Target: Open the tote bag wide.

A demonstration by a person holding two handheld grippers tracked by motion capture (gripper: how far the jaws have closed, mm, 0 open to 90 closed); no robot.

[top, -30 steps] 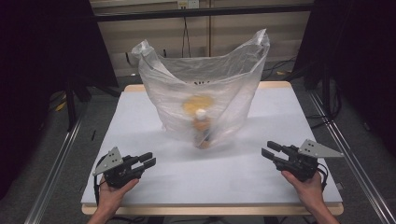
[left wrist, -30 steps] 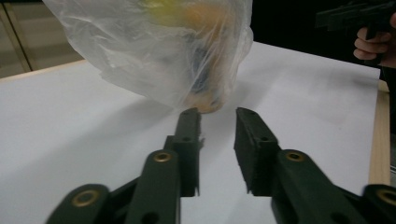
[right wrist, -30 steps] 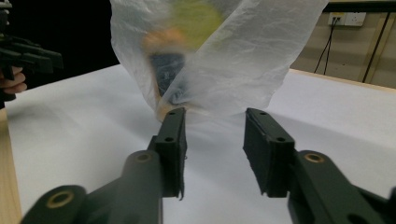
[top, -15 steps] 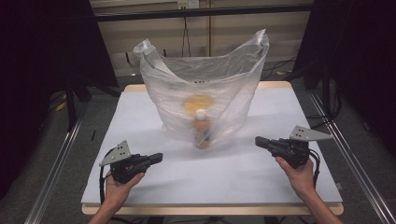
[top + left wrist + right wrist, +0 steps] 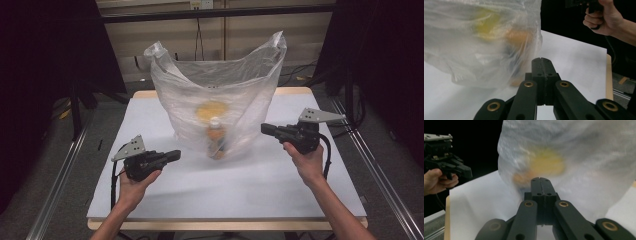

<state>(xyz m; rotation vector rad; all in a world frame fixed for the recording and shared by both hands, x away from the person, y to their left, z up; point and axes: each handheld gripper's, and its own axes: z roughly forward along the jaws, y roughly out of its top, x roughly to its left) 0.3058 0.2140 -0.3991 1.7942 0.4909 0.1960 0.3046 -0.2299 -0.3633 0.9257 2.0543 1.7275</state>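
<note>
With jaws just closed together on nothing, left hand-held gripper (image 5: 172, 155) and right hand-held gripper (image 5: 267, 129) lifted off the desk (image 5: 150, 107) (bag (image 5: 220, 95) standing between, untouched): approach begun.

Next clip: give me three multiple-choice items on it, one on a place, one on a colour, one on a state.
1. Where is the bottle?
A. inside the plastic bag
B. beside the bag
C. on the floor

2. What colour is the tabletop?
A. black
B. white
C. red

3. How do the left gripper jaws stand?
A. wide open
B. shut on the bag
C. shut on nothing

Key: 1 A, it shows through the clear film; 2 B, a white sheet covers it; 3 C, the jaws meet short of the bag.
</note>
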